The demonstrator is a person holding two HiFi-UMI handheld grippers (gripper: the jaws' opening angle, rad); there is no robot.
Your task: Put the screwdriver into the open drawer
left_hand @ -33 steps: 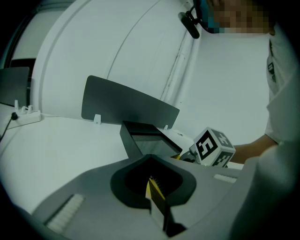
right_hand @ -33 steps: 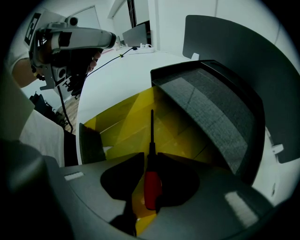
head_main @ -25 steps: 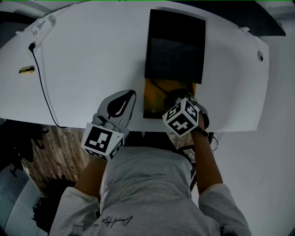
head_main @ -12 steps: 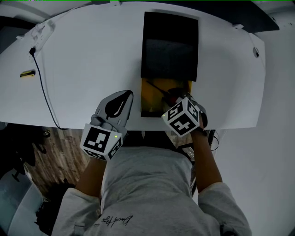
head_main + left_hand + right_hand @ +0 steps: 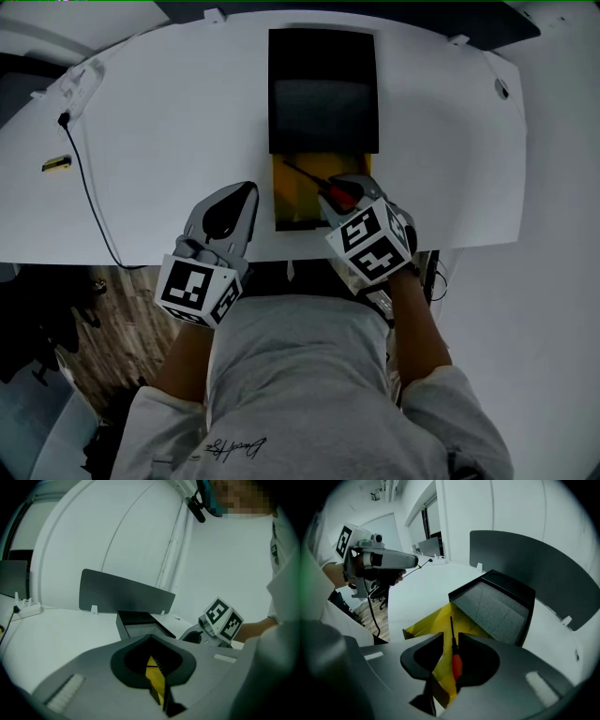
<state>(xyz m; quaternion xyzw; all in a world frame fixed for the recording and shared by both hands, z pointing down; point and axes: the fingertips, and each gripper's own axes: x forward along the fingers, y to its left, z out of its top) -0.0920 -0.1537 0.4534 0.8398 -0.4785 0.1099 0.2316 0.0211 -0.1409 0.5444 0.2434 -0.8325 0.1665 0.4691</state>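
The placing looks done: the screwdriver [image 5: 319, 185] lies in the open yellow drawer [image 5: 292, 208], just below the fingers of the right gripper [image 5: 349, 190], which stand apart and grip nothing, though they have just been closing a little; the left gripper [image 5: 242, 197] hangs beside the drawer, fingers closed on nothing. Next, I judge, the right gripper need only lift clear without snagging the tool.

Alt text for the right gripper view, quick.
An orange-handled screwdriver lies in the open yellow drawer, seen between the parted jaws of the right gripper, which have just been closing without touching it. The left gripper hovers at upper left.
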